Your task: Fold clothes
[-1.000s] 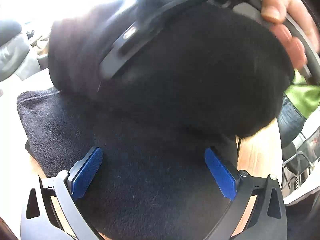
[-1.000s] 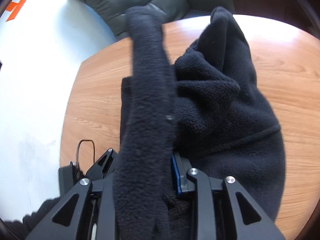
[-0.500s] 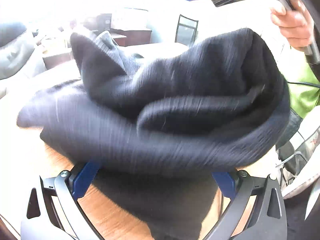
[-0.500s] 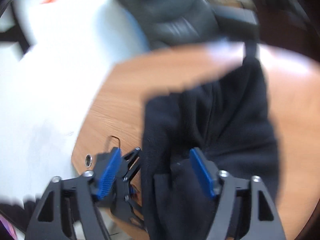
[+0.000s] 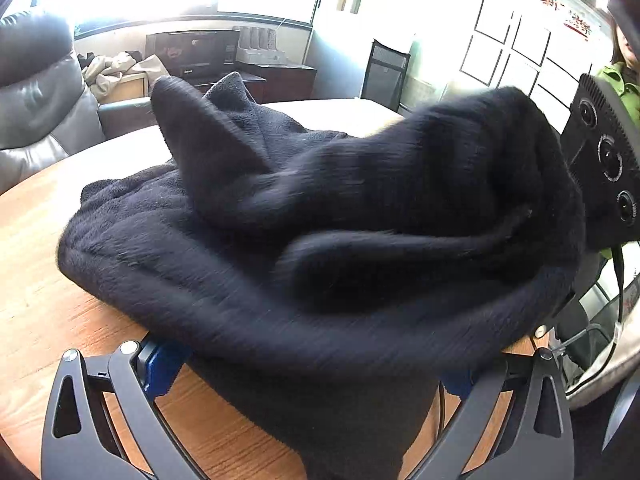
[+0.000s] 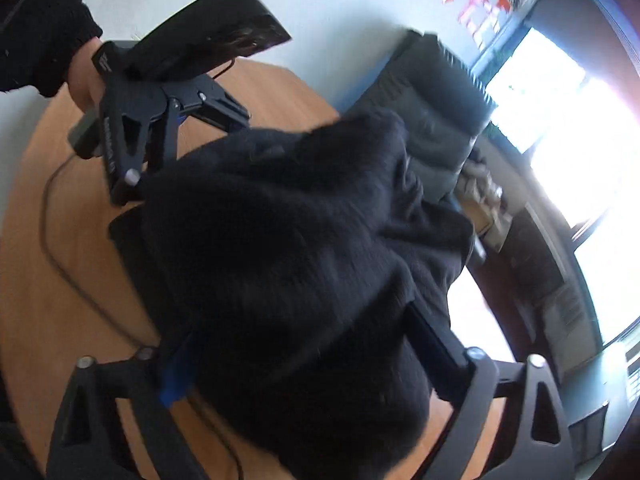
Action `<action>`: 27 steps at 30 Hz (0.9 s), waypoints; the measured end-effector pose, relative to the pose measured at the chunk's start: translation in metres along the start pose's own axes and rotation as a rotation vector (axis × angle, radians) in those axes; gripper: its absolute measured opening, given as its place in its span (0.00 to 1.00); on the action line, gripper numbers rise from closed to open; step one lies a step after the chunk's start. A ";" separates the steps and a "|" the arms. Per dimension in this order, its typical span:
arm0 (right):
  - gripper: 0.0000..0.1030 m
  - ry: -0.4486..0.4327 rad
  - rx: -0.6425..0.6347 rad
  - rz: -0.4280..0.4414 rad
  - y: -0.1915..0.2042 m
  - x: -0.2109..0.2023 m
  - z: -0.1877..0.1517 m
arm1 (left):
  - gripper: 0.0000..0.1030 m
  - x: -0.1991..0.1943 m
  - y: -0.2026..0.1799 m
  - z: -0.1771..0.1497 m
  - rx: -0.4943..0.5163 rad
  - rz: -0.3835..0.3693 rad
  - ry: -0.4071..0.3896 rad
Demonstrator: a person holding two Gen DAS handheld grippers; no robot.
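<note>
A black fleece garment lies bunched in thick folds on the round wooden table. It also fills the middle of the right wrist view. My left gripper is open, its blue-padded fingers wide apart with the near edge of the fleece lying between and over them. It shows at the upper left of the right wrist view. My right gripper is open, with the fleece heaped between its fingers. Its body shows at the right edge of the left wrist view.
A grey leather armchair stands past the table's left side. A thin black cable runs over the tabletop by the left gripper. A dark cabinet with a microwave and a black chair stand behind.
The right gripper has let go of the fleece fold it held up and opened wide. The fold has dropped onto the pile. Both views have swung to new angles.
</note>
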State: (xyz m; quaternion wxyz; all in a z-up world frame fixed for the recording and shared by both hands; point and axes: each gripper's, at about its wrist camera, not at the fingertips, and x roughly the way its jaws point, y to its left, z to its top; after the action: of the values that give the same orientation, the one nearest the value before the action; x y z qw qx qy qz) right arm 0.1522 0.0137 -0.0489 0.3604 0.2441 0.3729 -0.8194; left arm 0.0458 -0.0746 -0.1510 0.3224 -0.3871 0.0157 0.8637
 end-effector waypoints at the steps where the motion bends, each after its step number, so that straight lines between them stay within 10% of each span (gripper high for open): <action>1: 0.64 -0.026 0.044 0.001 -0.004 0.005 0.005 | 0.99 0.001 -0.001 0.001 0.002 -0.002 0.001; 2: 0.41 -0.051 0.098 0.007 -0.011 0.008 0.010 | 0.99 0.002 -0.002 0.002 0.004 -0.004 0.002; 4: 0.31 -0.112 0.193 0.012 -0.029 -0.004 0.024 | 0.99 0.004 -0.003 0.004 0.008 -0.008 0.003; 9: 0.31 -0.145 0.258 0.065 -0.030 0.011 0.046 | 0.99 0.007 -0.003 -0.002 -0.017 -0.011 0.015; 17: 0.52 -0.099 0.266 0.135 0.006 0.049 0.039 | 0.98 -0.009 -0.014 -0.024 -0.026 -0.005 0.042; 27: 0.82 -0.034 0.139 -0.123 0.031 0.041 0.023 | 0.99 0.023 -0.015 -0.018 -0.040 0.008 0.033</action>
State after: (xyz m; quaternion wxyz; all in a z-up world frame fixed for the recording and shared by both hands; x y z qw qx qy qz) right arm 0.1478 -0.0353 -0.0757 0.2975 0.2314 0.3233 -0.8680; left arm 0.0550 -0.0554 -0.1763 0.3111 -0.4074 0.0053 0.8586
